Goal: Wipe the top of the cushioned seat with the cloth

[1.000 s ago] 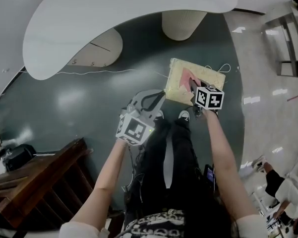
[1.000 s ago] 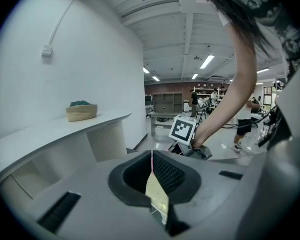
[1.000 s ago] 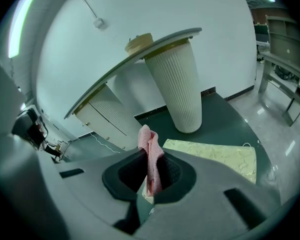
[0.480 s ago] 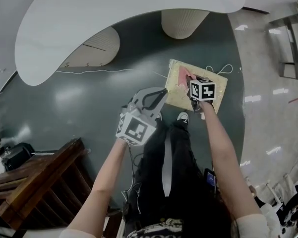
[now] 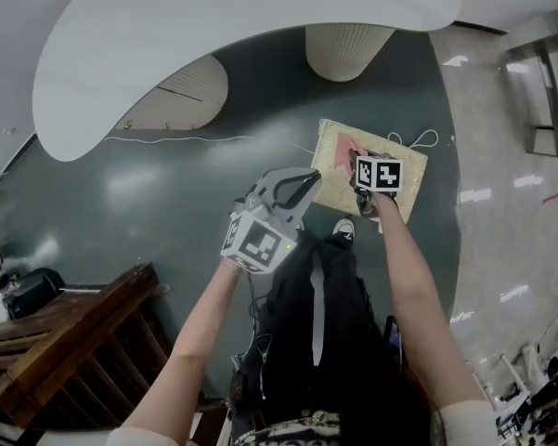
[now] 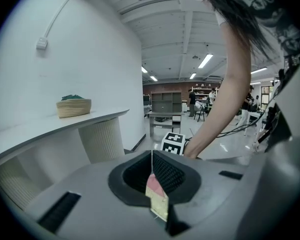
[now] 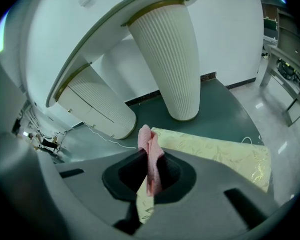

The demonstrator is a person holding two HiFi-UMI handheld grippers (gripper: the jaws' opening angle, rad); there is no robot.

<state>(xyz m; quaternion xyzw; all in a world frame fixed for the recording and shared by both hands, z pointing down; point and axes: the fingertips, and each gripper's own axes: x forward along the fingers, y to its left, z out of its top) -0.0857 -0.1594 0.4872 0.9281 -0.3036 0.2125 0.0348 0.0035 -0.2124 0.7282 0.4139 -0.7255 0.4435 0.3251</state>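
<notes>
The right tongs (image 7: 150, 173) pinch the pink cloth (image 7: 150, 146) above the seat (image 7: 217, 153); the left tongs (image 6: 151, 170) are closed, empty. It is best to press the cloth flat and sweep edge to edge.

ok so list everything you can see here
seat: one, pale yellow, on the green floor
cloth: one, pink, on the seat top
table: one, white, curved, beyond the seat
pedestals: two, ribbed cream, under the table
cable: one, white, on the floor
basket: one, woven tan, on the table
wooden furniture: one, brown, lower left
left gripper: grey, shut, empty, beside the seat
right gripper: grey, shut on the cloth
</notes>
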